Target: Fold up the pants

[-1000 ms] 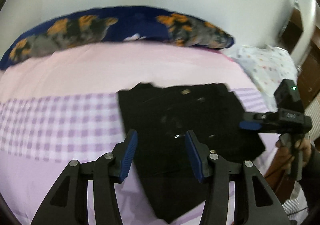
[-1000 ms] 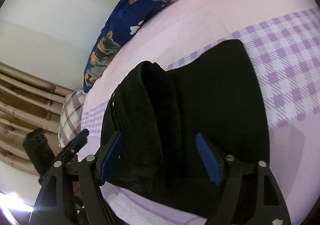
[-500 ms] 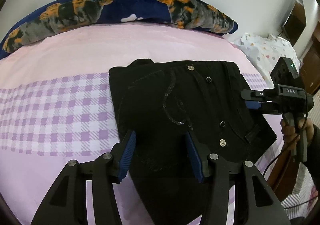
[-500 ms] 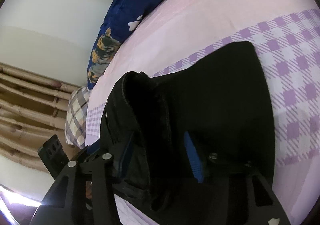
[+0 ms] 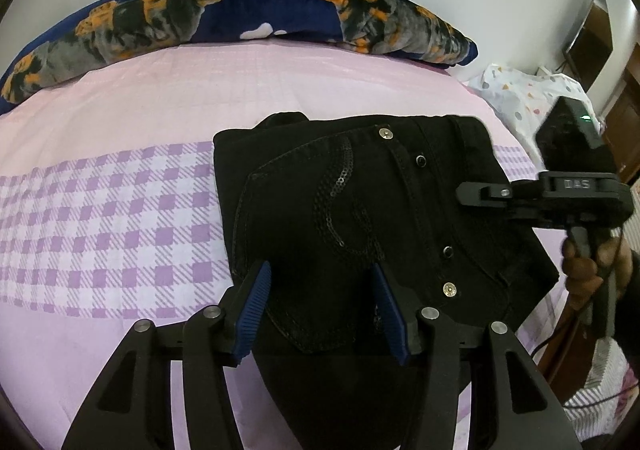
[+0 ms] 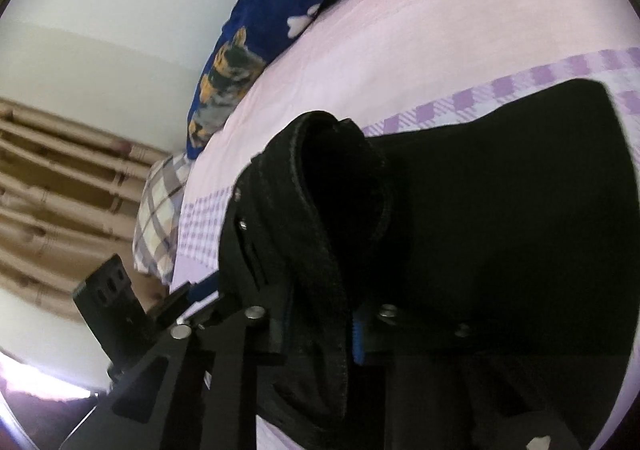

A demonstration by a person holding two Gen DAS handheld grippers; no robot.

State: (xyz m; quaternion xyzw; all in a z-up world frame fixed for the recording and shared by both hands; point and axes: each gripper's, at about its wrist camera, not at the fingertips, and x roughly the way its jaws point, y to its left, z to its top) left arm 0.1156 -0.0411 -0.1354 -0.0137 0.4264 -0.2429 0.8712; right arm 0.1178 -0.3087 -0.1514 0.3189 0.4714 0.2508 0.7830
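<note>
Black pants (image 5: 360, 217) folded, flat mid-bed (image 5: 120, 97) on checked band. Right tool (image 6: 316, 334) clamped on near waistband edge, likely to drag or tidy fold. Left tool (image 5: 320, 310) apart, over pants, gripping nothing, ready.

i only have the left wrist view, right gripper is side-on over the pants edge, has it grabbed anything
Observer: Yes. The right gripper is shut on a thick band of the black pants.
Operator: band lying flat?
Observer: No, it arches up in a rounded loop off the bed.
Operator: anything behind my left gripper i can't see
Observer: A plaid pillow at the bed's end, with beige curtains behind it.
</note>
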